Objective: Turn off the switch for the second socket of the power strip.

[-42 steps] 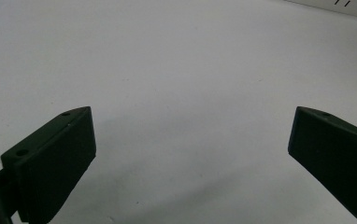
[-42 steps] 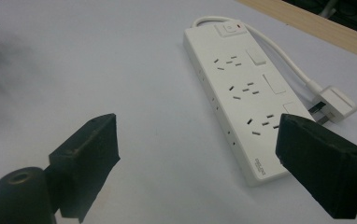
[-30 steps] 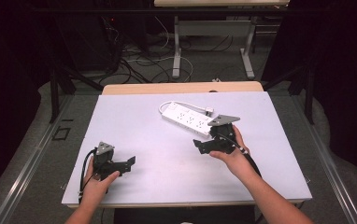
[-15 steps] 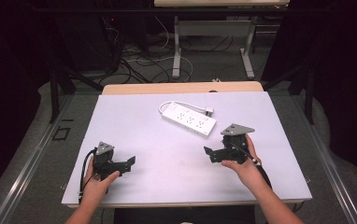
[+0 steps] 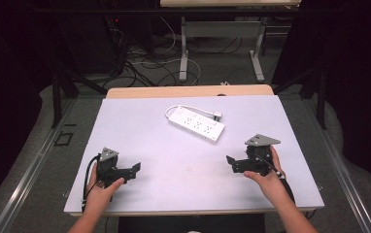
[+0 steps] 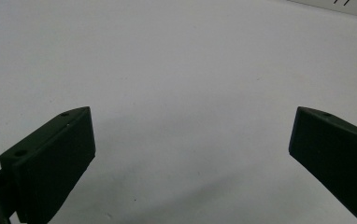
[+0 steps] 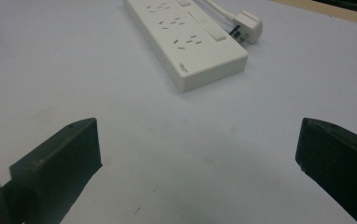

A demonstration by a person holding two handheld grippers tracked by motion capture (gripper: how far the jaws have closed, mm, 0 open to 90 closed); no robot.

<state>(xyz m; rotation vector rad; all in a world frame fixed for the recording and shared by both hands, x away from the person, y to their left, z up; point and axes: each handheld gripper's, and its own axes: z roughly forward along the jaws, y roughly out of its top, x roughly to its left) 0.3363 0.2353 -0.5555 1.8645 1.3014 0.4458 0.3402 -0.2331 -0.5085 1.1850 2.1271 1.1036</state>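
A white power strip lies flat on the white table top, past its middle, with its white cord and plug curled beside it. In the right gripper view the power strip and plug lie ahead of the jaws. My right gripper rests low at the right front, open, nothing between its jaws. My left gripper sits at the left front, open and empty, pointing toward the table's middle. In the left gripper view a corner of the strip shows at the top right.
A wooden edge runs along the table's far side. Beyond it are table legs and tangled cables on the floor. A metal rail lies on the floor to the left.
My right gripper has drawn back from beside the power strip toward the right front of the table and settled low. The left gripper has stayed put.
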